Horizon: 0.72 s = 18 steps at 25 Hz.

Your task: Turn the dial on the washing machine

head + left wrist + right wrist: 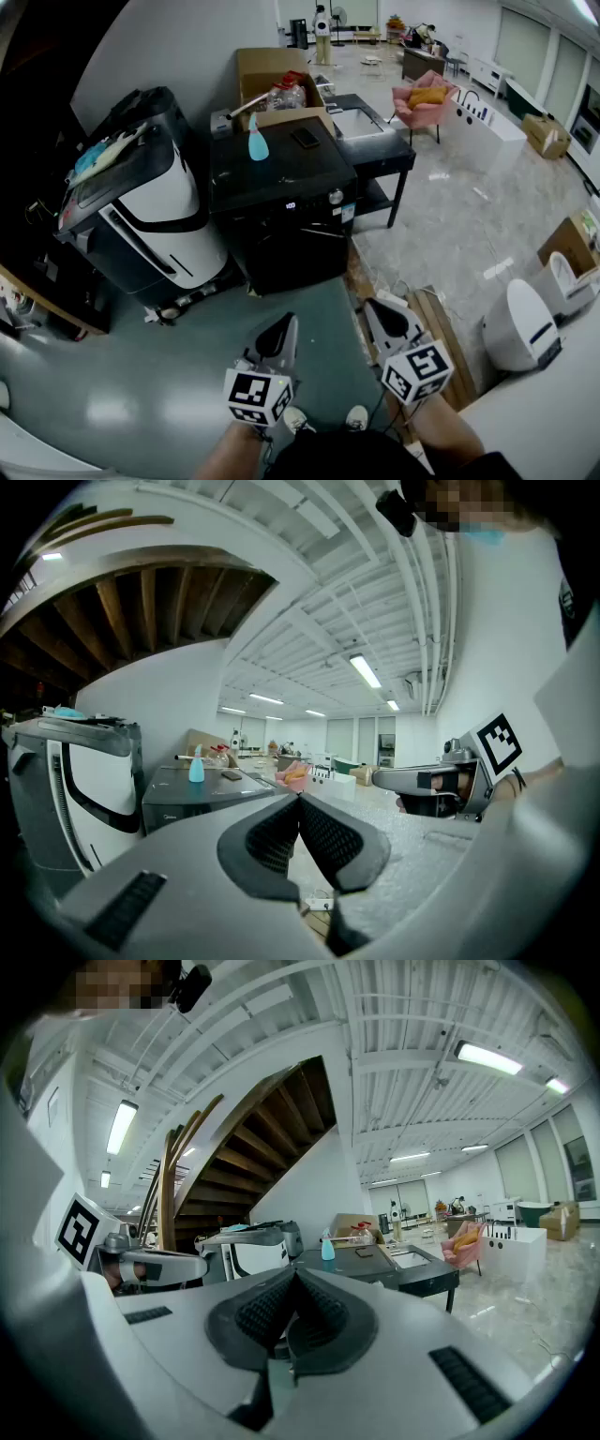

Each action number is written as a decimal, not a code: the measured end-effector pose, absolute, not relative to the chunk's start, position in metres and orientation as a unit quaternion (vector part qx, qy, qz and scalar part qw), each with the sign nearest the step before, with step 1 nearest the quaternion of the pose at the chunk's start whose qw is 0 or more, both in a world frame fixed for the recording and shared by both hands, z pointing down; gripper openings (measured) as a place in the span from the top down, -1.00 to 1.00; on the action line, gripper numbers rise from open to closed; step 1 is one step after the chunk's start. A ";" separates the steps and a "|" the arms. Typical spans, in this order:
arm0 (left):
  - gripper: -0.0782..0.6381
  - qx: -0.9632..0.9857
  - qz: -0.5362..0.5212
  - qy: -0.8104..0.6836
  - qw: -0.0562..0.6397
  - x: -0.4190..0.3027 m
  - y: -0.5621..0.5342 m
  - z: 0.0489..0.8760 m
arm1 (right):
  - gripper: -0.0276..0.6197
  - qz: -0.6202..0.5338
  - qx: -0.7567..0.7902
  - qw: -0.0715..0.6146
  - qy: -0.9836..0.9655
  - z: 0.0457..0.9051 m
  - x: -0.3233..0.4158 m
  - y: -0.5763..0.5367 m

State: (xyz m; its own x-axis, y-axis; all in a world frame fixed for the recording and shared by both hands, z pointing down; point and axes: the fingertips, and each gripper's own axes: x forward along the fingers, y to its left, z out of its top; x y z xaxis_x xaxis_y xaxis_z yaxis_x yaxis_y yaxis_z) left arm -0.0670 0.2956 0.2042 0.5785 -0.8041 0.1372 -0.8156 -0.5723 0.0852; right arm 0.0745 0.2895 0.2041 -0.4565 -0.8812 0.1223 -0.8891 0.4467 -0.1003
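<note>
Across grey floor (169,375), the washing machine's (281,178) dial (336,196) faces the pressed-together left claw (298,803) and right claw (293,1277).

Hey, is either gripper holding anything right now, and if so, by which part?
Nothing is held. The left gripper and the right gripper each have their jaws shut together with nothing between them, apart from the washing machine.
</note>
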 end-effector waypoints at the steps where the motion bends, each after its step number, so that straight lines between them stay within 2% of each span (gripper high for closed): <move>1: 0.77 0.886 0.041 -0.457 0.071 -0.068 0.296 0.206 | 0.92 0.074 0.519 0.025 -0.851 0.207 0.073 0.290; 18: 0.77 0.883 0.035 -0.463 0.072 -0.098 0.292 0.212 | 0.91 0.077 0.499 0.022 -0.863 0.216 0.038 0.283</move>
State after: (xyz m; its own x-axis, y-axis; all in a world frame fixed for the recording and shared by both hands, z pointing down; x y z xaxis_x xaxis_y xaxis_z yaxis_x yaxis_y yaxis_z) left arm -0.0982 0.2919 0.2116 0.5695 -0.8118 0.1291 -0.8219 -0.5617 0.0940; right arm 0.0380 0.2833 0.2162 -0.5019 -0.8574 0.1141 -0.8641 0.4912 -0.1103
